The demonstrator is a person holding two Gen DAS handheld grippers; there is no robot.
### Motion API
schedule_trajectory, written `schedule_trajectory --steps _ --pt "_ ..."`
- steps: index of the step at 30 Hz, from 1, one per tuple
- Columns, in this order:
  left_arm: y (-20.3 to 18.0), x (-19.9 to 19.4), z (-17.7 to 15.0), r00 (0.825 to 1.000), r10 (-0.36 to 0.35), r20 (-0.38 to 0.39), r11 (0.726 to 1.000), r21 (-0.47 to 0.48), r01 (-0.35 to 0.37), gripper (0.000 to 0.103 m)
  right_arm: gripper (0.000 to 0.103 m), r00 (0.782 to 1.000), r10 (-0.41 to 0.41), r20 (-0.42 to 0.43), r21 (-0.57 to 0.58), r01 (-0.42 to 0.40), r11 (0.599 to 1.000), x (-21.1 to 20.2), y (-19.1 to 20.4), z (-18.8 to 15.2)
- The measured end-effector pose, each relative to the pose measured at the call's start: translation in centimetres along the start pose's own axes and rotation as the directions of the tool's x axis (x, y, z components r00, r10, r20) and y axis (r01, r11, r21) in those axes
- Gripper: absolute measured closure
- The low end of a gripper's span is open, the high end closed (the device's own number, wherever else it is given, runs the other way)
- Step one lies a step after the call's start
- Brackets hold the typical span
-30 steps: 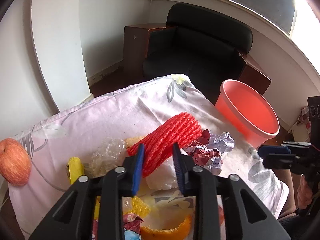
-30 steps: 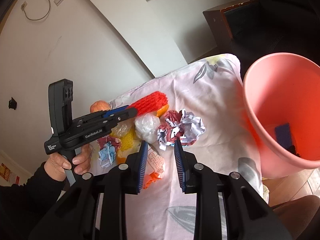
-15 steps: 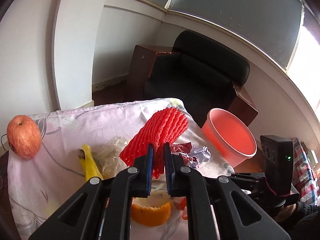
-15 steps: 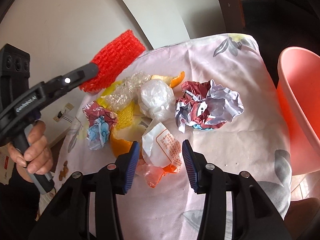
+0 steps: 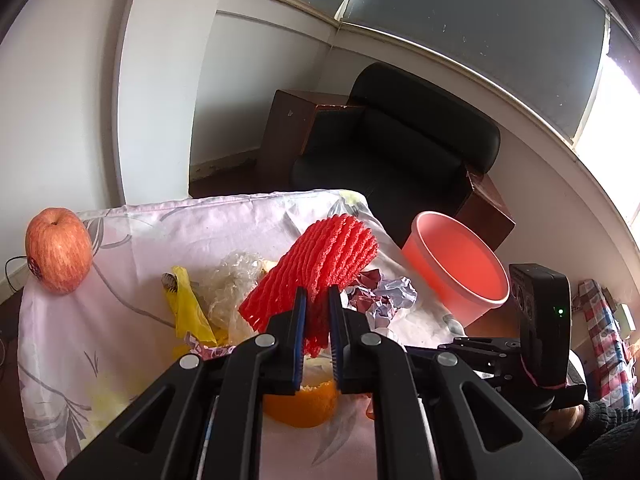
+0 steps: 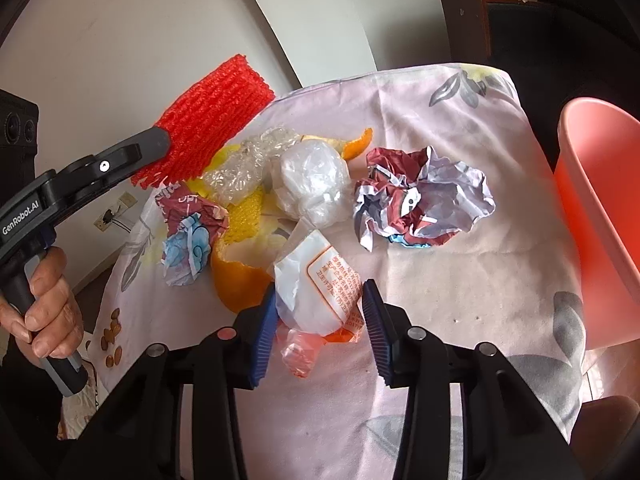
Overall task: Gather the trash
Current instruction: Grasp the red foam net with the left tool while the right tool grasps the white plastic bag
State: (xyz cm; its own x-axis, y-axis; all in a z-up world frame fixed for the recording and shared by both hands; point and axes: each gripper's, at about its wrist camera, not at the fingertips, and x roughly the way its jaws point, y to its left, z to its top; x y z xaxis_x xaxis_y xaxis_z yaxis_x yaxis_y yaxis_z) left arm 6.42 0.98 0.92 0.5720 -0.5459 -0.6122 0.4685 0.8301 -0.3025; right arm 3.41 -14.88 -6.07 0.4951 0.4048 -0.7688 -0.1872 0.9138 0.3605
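Note:
My left gripper (image 5: 317,334) is shut on a red foam fruit net (image 5: 320,266) and holds it in the air above the trash pile; the net also shows in the right wrist view (image 6: 208,120). My right gripper (image 6: 320,320) is open, its jaws on either side of a white and orange plastic wrapper (image 6: 320,292) lying on the table. A pink bucket (image 5: 460,268) stands past the table's right edge and shows in the right wrist view (image 6: 600,208) too.
On the flowered tablecloth (image 6: 460,280) lie crumpled paper (image 6: 420,200), a clear plastic ball (image 6: 312,180), bubble wrap (image 6: 236,168), orange peel (image 6: 240,284) and a crumpled red and blue wrapper (image 6: 188,232). An apple (image 5: 58,250) sits at the far left corner. A black armchair (image 5: 400,152) stands behind.
My left gripper closed on the red net and lifted it off the table. My right gripper opened wider and moved down around the white and orange wrapper.

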Motion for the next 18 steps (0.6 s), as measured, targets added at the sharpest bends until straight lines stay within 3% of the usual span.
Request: schedule_trajectory --steps 8,18 --pt "-0.6 -0.1 0.3 1.0 0.008 0.013 1.0 -0.016 -0.008 0.093 0.061 0.997 0.017 0.071 -0.026 -0.015 1.0 -2.3 0.4 0.1" --pt "-3.5 0.7 1.3 0.999 -0.015 0.028 1.0 -0.009 0.016 0.093 0.061 0.98 -0.025 0.197 0.051 0.015 0.999 -6.4 -2.2 0.8"
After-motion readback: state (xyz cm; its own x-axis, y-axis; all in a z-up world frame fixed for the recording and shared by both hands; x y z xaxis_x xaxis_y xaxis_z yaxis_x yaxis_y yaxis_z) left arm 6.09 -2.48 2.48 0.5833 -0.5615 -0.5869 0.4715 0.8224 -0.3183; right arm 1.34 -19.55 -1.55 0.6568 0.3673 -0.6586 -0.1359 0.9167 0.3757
